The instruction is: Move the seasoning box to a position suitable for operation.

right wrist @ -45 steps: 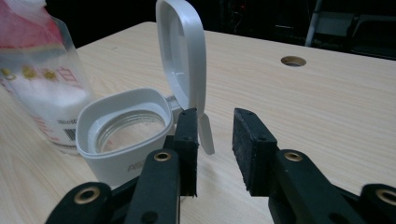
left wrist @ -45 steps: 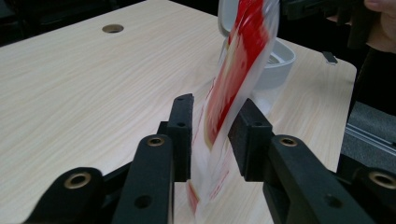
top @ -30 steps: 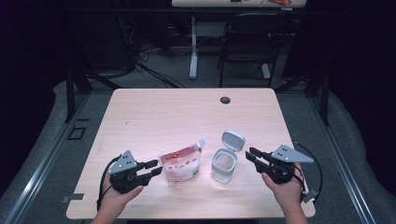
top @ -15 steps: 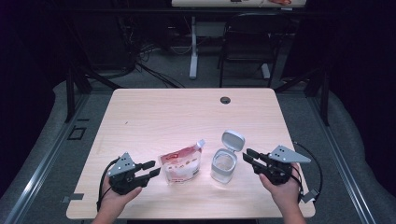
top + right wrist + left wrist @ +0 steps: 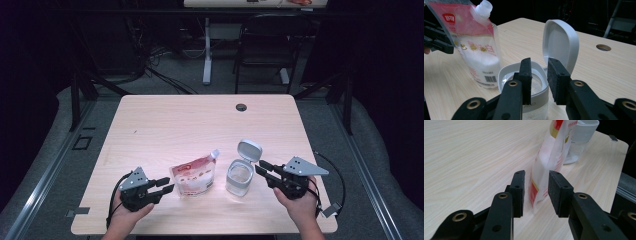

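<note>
Pouch and jar between my two grippers

My left gripper [image 5: 168, 184], jaws just closing but apart, straddles the spouted pouch's [image 5: 194, 174] edge; my right gripper [image 5: 261, 167], parted, straddles the open jar's [image 5: 239, 176] rim beside it.

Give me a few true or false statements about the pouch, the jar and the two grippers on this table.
1. The jar's hinged lid stands open. True.
2. The pouch lies flat on the table. False: it stands upright beside the jar.
3. The left gripper has its fingers on either side of the pouch's edge. True.
4. The right gripper holds the lid off the table. False: its fingers are at the jar's rim, and the lid is hinged to the jar.
5. The pouch's spout has a cap on. False: it is uncapped.
</note>
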{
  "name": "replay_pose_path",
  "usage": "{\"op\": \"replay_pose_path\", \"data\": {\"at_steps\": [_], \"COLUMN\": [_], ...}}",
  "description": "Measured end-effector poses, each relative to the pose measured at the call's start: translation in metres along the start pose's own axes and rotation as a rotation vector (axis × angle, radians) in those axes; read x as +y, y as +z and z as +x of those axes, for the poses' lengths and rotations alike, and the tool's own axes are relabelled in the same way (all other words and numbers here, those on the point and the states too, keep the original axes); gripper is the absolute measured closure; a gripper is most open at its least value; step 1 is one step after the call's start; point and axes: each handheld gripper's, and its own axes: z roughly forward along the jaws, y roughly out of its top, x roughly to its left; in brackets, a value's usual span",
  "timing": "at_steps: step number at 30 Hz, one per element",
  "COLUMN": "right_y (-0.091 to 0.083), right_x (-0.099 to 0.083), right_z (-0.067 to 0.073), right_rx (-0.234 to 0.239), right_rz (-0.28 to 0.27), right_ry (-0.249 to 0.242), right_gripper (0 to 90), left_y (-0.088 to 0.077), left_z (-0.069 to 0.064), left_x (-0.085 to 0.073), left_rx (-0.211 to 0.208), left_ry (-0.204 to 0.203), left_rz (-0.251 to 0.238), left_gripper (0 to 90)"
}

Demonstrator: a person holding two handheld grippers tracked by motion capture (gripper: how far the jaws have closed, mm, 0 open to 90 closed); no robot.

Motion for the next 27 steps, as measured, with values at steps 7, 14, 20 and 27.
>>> {"op": "replay_pose_path", "data": {"at_steps": [7,14,20,27], "right_y": [0.002,0.004,0.010,0.017], "right_x": [-0.001,0.002,0.007,0.016], "right_z": [0.001,0.004,0.008,0.013], "right_rx": [0.009,0.025,0.048,0.082], "right_rz": [0.001,-0.001,0.010,0.021], "right_ry": [0.001,-0.007,-0.013,-0.028], "right_gripper": [73.2,73.2,72.1,69.8], "left_y": [0.007,0.018,0.019,0.020], "left_z": [-0.005,-0.010,-0.010,-0.008], "left_x": [-0.001,-0.004,-0.005,-0.005], "left_rx": [-0.025,-0.013,0.001,0.015], "left_ry": [0.023,0.047,0.050,0.050], "left_rz": [0.039,0.081,0.085,0.085], "left_gripper": [68.8,75.8,79.8,85.2]}}
